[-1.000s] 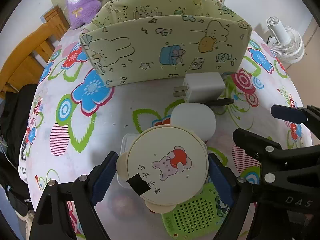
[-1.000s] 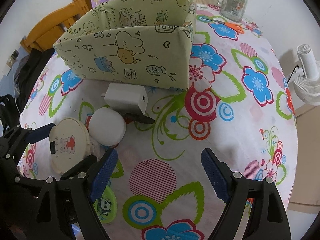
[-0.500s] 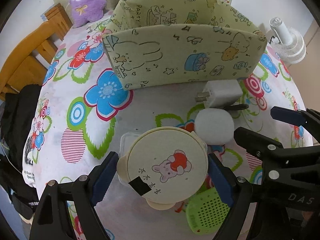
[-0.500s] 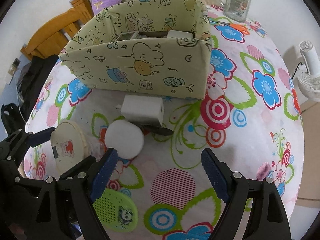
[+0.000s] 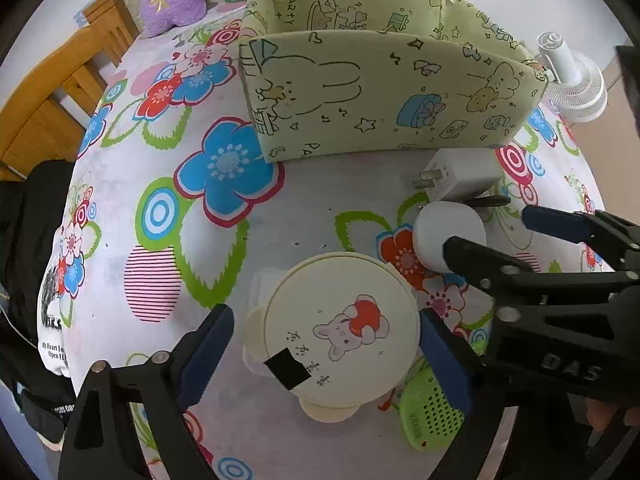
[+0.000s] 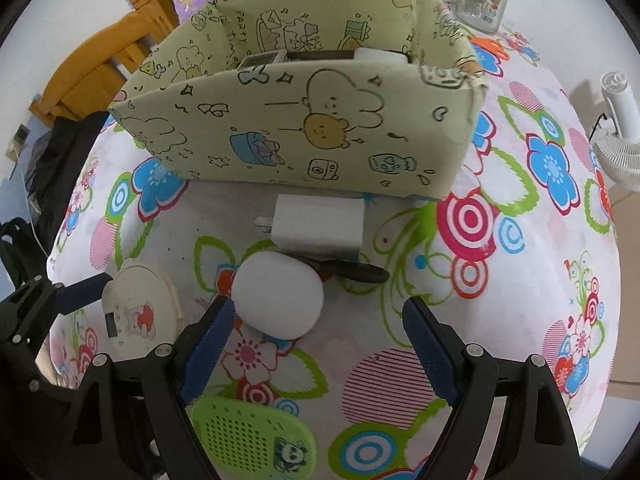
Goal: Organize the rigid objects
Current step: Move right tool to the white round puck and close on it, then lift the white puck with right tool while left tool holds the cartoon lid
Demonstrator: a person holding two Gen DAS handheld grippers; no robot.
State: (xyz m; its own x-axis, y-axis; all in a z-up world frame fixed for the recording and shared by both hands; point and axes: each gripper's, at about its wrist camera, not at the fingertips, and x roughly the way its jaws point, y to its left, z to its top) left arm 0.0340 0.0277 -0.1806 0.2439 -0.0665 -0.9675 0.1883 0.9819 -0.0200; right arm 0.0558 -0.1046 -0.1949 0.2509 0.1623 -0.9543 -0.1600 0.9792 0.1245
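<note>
Plainly the biggest thing on the flowered tablecloth (image 6: 520,208) was the pale green cartoon-printed box (image 6: 304,136), standing beyond both tools; inside it I could see a small white device (image 6: 262,59) and another white item (image 6: 380,56), with a dark thing between them that I could not make out. Nearer lay the round cream case (image 5: 340,336), printed with a little bunny and carrying a black patch, sitting between the fingers of the left gripper (image 5: 324,356). Those jaws had just been widening and stood apart, the left pad clear of the case; whether the right pad touched its rim I could not tell. A white charger plug (image 6: 320,226) lay just before the box, a white egg-shaped object (image 6: 278,294) beside it, close to the left finger of the right gripper (image 6: 316,348), whose jaws gaped with only cloth between them. A green perforated gadget (image 6: 252,440) lay lowest.
</note>
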